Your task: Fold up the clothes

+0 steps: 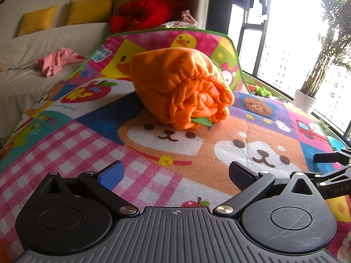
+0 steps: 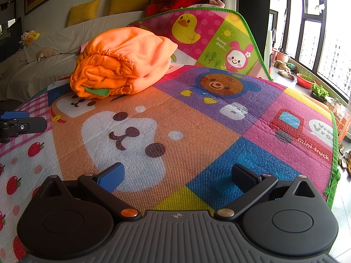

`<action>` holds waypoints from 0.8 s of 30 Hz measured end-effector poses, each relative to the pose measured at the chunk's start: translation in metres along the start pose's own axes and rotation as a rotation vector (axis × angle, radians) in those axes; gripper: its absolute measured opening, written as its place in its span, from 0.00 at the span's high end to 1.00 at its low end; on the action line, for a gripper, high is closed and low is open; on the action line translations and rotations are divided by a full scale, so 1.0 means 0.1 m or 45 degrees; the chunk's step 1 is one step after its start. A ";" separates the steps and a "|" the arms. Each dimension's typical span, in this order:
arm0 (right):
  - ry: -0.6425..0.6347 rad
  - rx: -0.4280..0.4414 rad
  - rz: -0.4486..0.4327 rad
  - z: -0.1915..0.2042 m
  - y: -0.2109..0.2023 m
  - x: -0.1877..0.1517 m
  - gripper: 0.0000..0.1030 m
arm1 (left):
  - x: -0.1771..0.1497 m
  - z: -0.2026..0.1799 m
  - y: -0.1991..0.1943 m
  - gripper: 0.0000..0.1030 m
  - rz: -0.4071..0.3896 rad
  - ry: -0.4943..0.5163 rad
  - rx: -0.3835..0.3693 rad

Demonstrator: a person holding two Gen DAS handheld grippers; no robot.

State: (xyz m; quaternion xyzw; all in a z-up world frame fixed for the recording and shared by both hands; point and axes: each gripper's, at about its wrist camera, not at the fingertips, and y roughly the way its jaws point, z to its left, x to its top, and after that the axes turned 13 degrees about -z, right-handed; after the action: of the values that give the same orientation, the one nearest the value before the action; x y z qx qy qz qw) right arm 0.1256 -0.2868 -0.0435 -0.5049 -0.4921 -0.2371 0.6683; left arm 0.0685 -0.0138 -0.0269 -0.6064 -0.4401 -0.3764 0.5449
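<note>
Covering the whole work area, the play mat [image 2: 197,118] gives us a flat, padded bed for folding. On it sits the orange garment [image 1: 179,87], bundled into a compact roll (done with, we judge), well apart from both tools. Our left gripper [image 1: 175,171] and right gripper [image 2: 177,175] hover low, fingers spread wide, empty.

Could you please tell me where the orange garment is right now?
The orange garment lies bundled on the play mat, ahead of both open grippers; it sits upper centre in the left wrist view and upper left in the right wrist view.
</note>
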 end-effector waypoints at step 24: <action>0.000 0.001 0.000 0.00 0.00 0.00 0.00 | 0.00 -0.03 -0.05 0.00 -0.037 0.027 -0.001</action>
State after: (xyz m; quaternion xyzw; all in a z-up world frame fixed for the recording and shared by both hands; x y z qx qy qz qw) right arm 0.1258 -0.2871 -0.0437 -0.5046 -0.4922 -0.2369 0.6685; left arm 0.0641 -0.0164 -0.0248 -0.5962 -0.4429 -0.3906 0.5439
